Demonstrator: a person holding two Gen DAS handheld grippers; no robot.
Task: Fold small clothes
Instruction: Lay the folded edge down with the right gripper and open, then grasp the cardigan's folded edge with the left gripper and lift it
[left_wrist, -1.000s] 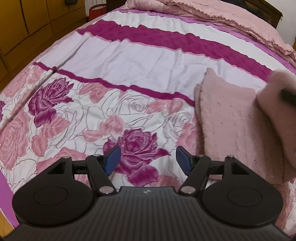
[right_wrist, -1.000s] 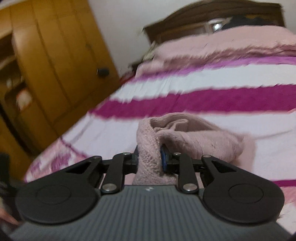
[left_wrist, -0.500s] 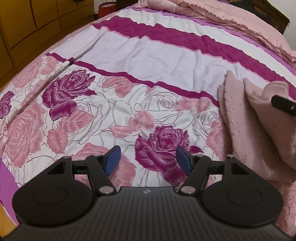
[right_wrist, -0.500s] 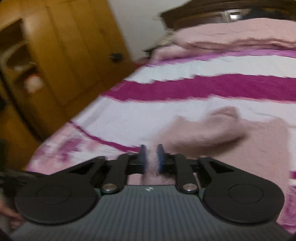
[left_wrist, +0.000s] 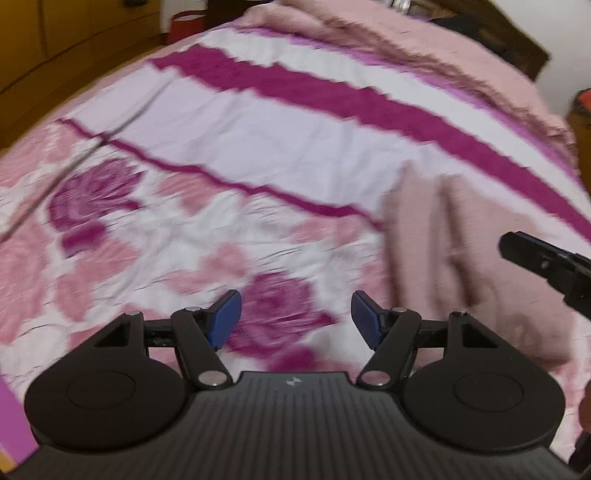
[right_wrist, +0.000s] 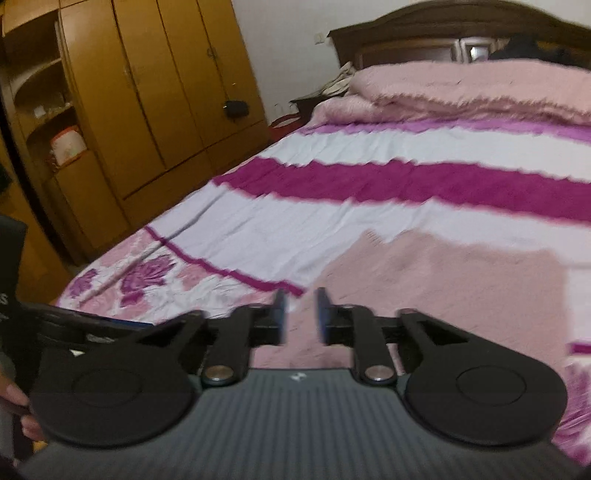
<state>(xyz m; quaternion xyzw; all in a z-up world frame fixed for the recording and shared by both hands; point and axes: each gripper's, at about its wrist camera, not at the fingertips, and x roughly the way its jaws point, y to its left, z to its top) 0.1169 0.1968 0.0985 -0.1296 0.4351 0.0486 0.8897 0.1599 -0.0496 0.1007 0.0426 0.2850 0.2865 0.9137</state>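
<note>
The pink knitted garment (right_wrist: 443, 291) lies flat on the bed (right_wrist: 332, 229), folded over on itself, on the white band between the magenta stripe and the rose-printed part of the bedspread, toward the bed's near right side. In the left wrist view the same garment (left_wrist: 454, 236) shows as layered folds, blurred, to the right of the roses.

The right gripper (right_wrist: 300, 314) hovers just above the garment's near edge. Its jaws are opening, blue pads apart with a modest gap, and nothing is pinched between them; the knit shows through the gap, lying below. One of its black fingers pokes into the left wrist view from the right edge, over the garment.

The left gripper (left_wrist: 295, 317) hangs over the rose print, near the garment's left edge but clear of it. Its jaws stand wide, empty, only bedspread between the pads.

Beside the bed, a wooden wardrobe (right_wrist: 147, 92) has an open shelf niche holding a small white container (right_wrist: 68, 144); its contents can't be made out. A pink blanket (right_wrist: 461, 92) is heaped at the bed's head end.
</note>
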